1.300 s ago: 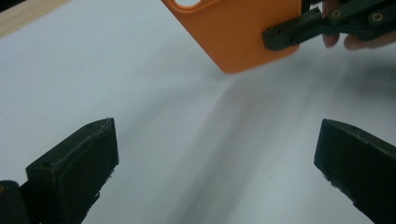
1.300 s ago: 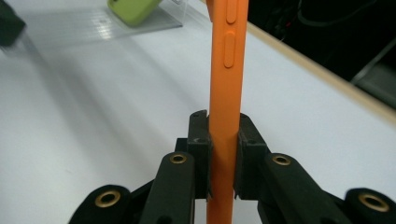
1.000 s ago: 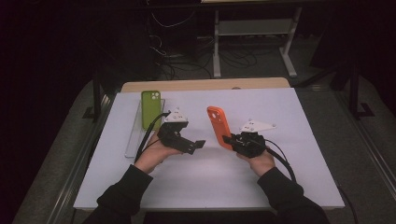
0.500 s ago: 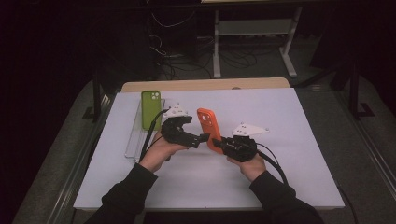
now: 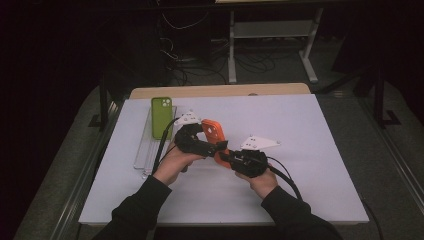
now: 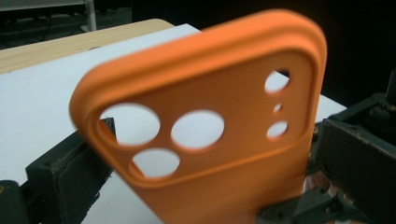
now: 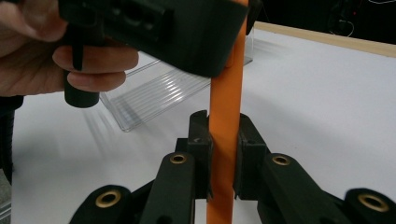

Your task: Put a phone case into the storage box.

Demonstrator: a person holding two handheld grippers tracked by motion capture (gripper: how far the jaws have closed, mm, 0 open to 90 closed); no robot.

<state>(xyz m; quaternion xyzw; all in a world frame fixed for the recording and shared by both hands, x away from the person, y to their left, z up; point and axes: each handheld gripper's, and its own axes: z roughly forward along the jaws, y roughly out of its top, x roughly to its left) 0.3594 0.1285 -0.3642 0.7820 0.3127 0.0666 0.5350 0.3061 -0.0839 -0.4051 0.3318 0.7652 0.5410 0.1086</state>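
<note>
In the middle of the high view, slightly left of centre, the right gripper (image 5: 226, 156) held a soft orange phone case with round camera cut-outs (image 5: 212, 134) above the white-covered bench (image 5: 310, 150). In the right gripper view its jaws stood narrow, pressed flat on either face of the thin orange wall (image 7: 224, 140), so the case stood on edge, upright and clear of the bench. That grip at the lower end left the camera end free, which looked like the reason for holding it so: the other hand could get at the top.

The left gripper (image 5: 212, 148) sat just left of the case, its black body nearly touching the orange. In the left gripper view the case (image 6: 205, 121) loomed close and slightly blurred, with one black jaw at lower left behind the largest cut-out and the other at the right edge. The jaws stood wide, either side of the case, and I could not make out any pad pressing on it (the blur did not help). My reading was that the left gripper was lining up to take the upper end, for a handover or to flex the case.

At upper left of the bench a green phone case (image 5: 161, 116) rested on a clear ribbed plastic tray (image 5: 145, 155), well apart from the hands, apparently parked there as a place for cases.
</note>
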